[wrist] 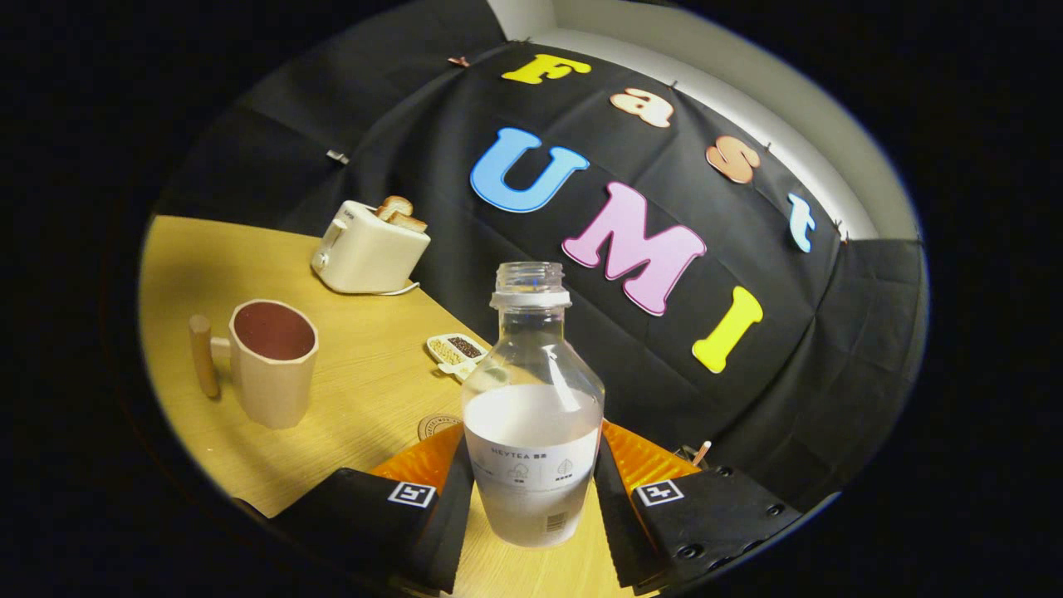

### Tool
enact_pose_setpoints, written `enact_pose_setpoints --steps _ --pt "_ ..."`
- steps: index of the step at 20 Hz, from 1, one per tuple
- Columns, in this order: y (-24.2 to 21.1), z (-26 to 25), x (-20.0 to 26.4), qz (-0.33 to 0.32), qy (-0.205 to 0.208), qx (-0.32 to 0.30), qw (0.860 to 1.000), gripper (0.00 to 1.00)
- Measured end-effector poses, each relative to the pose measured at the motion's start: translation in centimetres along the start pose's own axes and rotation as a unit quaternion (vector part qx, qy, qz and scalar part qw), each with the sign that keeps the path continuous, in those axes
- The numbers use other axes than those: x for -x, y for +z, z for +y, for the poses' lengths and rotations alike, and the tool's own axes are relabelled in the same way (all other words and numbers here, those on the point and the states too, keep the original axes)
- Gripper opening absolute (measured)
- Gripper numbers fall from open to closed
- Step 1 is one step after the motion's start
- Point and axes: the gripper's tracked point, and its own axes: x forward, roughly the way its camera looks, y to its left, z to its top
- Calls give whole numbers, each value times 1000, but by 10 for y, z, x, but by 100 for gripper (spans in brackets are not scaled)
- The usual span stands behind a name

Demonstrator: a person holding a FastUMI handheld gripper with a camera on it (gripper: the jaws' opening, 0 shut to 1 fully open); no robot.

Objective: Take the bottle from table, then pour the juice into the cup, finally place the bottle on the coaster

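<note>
A clear plastic bottle point(531, 415) with no cap, about half full of whitish juice, stands between my fingers. My gripper point(531, 473) is shut on it, both pads pressing its labelled lower body. The bottle looks lifted a little off the wooden table point(349, 390), and the whole scene is tilted. A beige cup point(272, 361) with a dark inside and a wooden handle stands beyond my left finger, to the left of the bottle. A round coaster point(435, 426) lies on the table just past my left finger point(423, 469), partly hidden by it.
A cream toaster point(368, 251) with bread slices in it stands at the back of the table by the black cloth wall. A small divided dish point(456, 350) of seeds or grains lies behind the bottle's left side. The table's edge runs by the cloth on the right.
</note>
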Motion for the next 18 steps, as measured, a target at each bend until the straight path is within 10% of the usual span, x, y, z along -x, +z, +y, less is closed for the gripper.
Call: enact_pose_setpoints --steps 18 --pt "6 70 -28 -1 96 233 968 72"
